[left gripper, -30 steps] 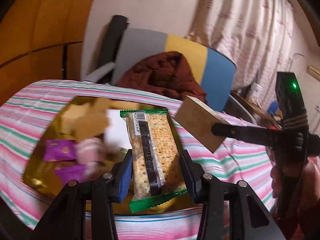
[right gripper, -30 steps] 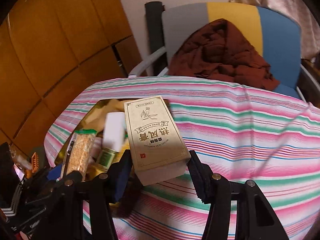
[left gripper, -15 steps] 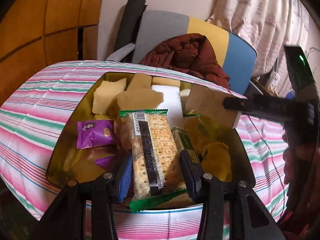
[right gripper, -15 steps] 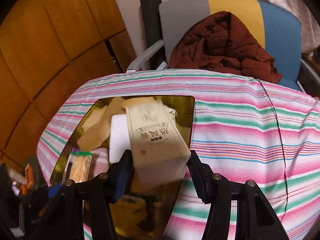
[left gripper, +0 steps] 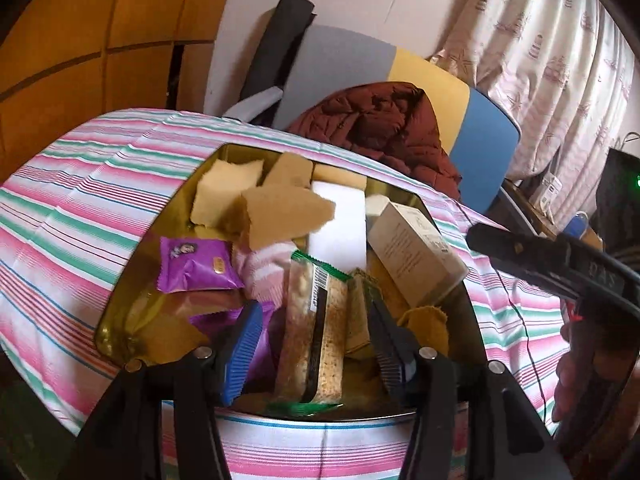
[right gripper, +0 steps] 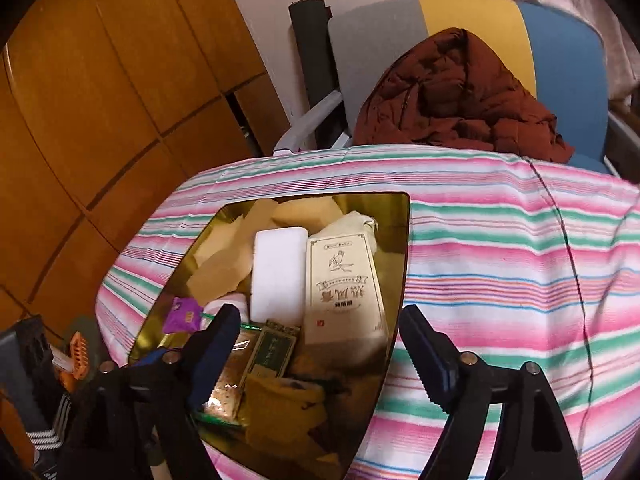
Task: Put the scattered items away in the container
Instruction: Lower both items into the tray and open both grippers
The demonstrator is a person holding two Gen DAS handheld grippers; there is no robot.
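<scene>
While jaws open, cracker pack (left gripper: 316,332) loose between left gripper (left gripper: 310,344) fingers.

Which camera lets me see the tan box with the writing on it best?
The right wrist view. The tan box faces the camera there, printed front fully visible, lying in the gold tin beside the white block. The left wrist view shows the same box only at an angle from the side, with its print too small to read.

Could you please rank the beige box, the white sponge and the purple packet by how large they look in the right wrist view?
1. Beige box
2. White sponge, a little smaller
3. Purple packet, much the smallest, though partly hidden
</scene>
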